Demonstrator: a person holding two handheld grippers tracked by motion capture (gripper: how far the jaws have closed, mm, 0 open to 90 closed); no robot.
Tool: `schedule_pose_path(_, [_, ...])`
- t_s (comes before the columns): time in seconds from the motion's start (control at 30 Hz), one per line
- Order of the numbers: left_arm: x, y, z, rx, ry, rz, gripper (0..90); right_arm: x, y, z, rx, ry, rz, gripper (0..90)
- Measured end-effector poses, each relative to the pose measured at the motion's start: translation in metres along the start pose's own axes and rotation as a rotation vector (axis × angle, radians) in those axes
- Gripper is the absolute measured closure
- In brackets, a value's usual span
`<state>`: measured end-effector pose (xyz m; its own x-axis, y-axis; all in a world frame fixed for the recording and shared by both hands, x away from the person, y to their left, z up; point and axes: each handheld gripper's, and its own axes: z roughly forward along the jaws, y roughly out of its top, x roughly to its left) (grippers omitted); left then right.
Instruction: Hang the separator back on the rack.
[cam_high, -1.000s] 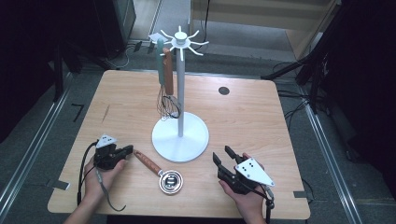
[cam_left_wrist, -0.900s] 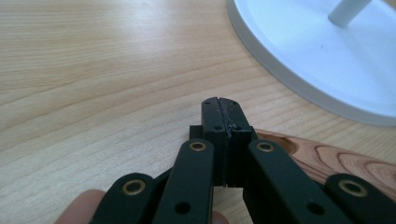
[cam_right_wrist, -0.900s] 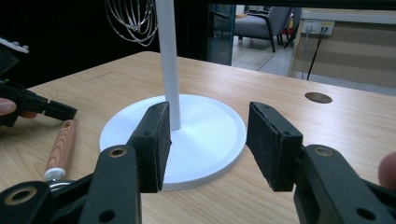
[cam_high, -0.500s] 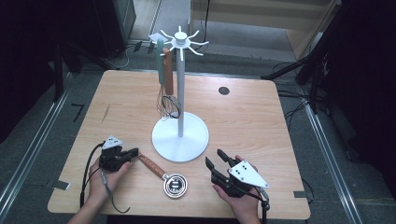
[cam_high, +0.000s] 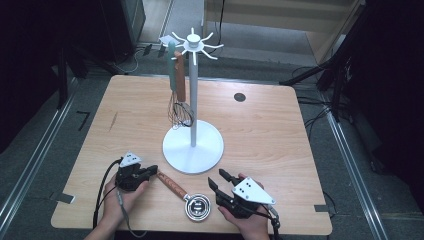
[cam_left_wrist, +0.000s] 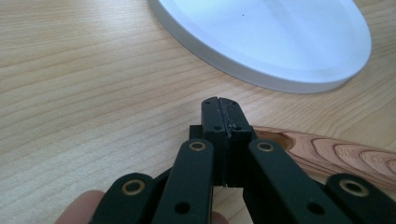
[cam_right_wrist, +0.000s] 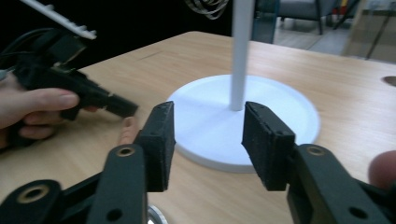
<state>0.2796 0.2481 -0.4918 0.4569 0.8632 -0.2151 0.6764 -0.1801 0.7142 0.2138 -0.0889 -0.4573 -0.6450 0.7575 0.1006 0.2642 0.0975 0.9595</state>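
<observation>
Presently the left hand-held gripper (cam_high: 150, 171) is closed beside the strainer's wooden handle (cam_high: 171, 183); the right hand-held gripper (cam_high: 219, 179), half-open, has been closing, empty.

The pale wooden tabletop (cam_high: 280, 135) has a fine straight grain and a smooth, low-sheen finish. On it stands the white hanging stand with a round base (cam_high: 192, 147), which looks like smooth matt plastic or painted metal; which of the two cannot be told. At 7 o'clock from that base lies the small round strainer with a reddish wooden handle (cam_high: 172, 184): the handle is varnished and strongly grained, the bowl bright, shiny metal. The black left claw (cam_left_wrist: 219, 105) is hard matt plastic with brass-coloured rivets. The black right claw (cam_right_wrist: 208, 140) carries rough, grainy, rubber-like pads (cam_right_wrist: 161, 140).
</observation>
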Motion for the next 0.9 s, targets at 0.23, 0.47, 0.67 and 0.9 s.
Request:
schedule_pose_path(0.23, [-0.008,-0.001,0.002,0.006,-0.012,0.020,90.0,0.018,-0.012,0.006,0.065,0.109,-0.017,75.5])
schedule_pose_path(0.47, [-0.009,-0.001,0.002,0.006,-0.015,0.021,90.0,0.030,-0.021,0.015,0.186,0.194,-0.003,90.0])
schedule_pose_path(0.67, [-0.009,-0.001,0.002,0.005,-0.014,0.018,90.0,0.032,-0.032,0.025,0.328,0.233,-0.027,90.0])
schedule_pose_path(0.9, [-0.015,-0.001,0.005,0.003,-0.015,0.029,90.0,0.025,-0.040,0.035,0.404,0.192,-0.010,90.0])
